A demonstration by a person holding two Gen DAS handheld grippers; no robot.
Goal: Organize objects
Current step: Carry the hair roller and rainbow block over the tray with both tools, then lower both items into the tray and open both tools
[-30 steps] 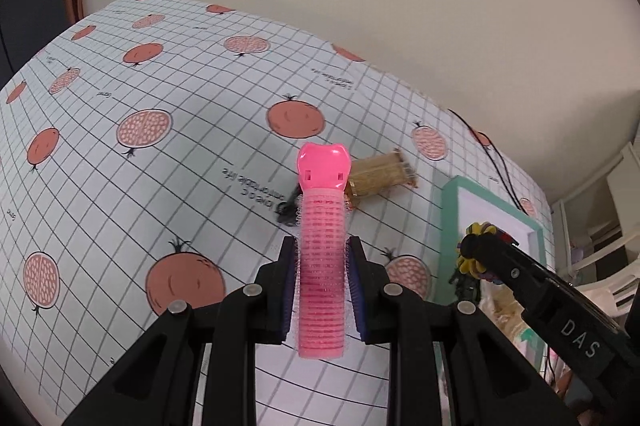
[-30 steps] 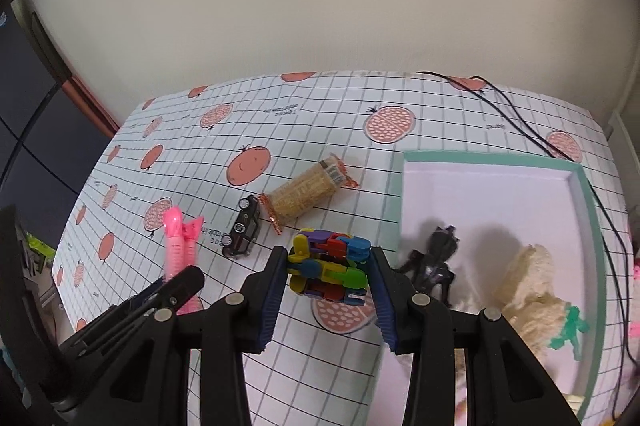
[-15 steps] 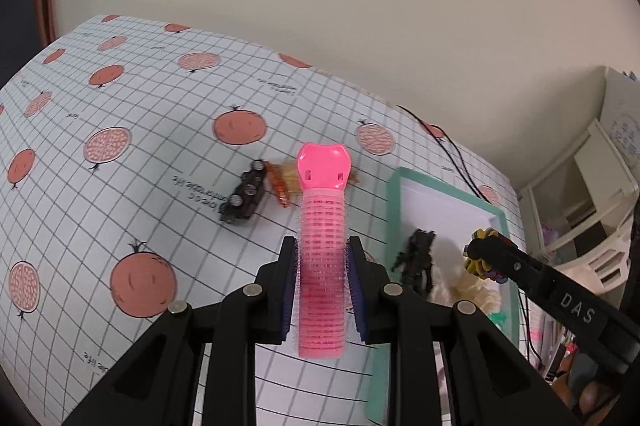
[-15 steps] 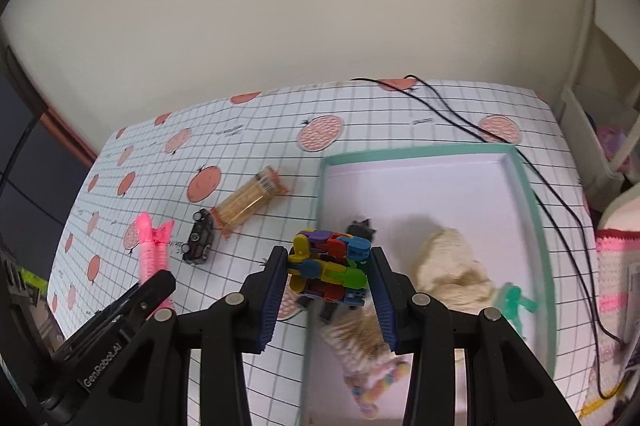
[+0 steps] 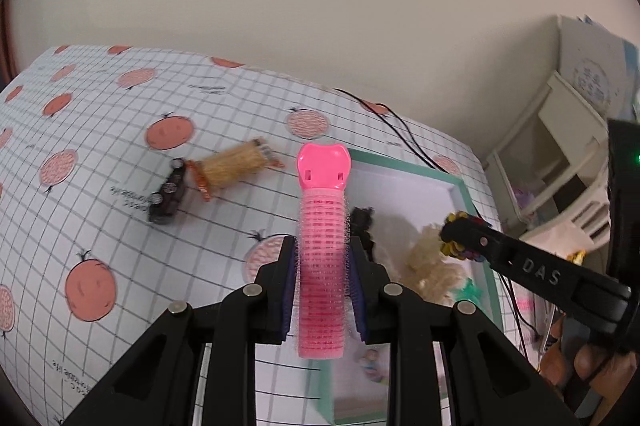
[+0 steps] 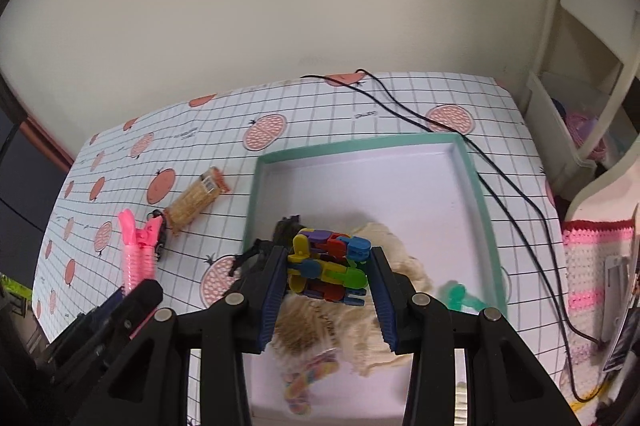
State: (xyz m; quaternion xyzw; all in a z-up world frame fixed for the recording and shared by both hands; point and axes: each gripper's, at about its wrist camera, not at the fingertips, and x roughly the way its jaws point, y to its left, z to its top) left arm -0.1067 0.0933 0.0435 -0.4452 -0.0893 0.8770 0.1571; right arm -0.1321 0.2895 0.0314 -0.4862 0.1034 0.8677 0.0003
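So both grippers are loaded up at this point. The left gripper point(image 5: 322, 278) is clamped on a pink hair roller clip point(image 5: 323, 250), which stands up between the blue pads with its flat pink clip end sticking out past the fingertips. From the left wrist camera it hangs over the near left edge of the tray point(image 5: 464, 186), above the tablecloth point(image 5: 100, 146) and the tray rim.

The right gripper point(image 6: 329, 280) is squeezed around a multicoloured block toy point(image 6: 328, 268) made of yellow, purple, blue, green and red pieces. It's held above the inside of the teal-rimmed white tray point(image 6: 476, 186), over the stuff already in there.

Inside the tray: a black figure point(image 6: 286, 226) near the left wall, a cream fluffy thing point(image 6: 404, 266) in the middle, a small green figure point(image 6: 460, 296) off to the right, and some pastel-coloured bit point(image 6: 304, 382) near the front edge that's too blurry to make out.

Out on the tablecloth, left of the tray, a tube of toothpicks point(image 6: 194, 200) with orange ends lies on its side, and a small dark toy car point(image 5: 168, 194) sits just beside its near end, touching or close to it, can't quite tell. A black cable point(image 6: 500, 178) runs across the table past the tray's far right corner. A white shelf unit point(image 6: 580, 66) stands off to the right.
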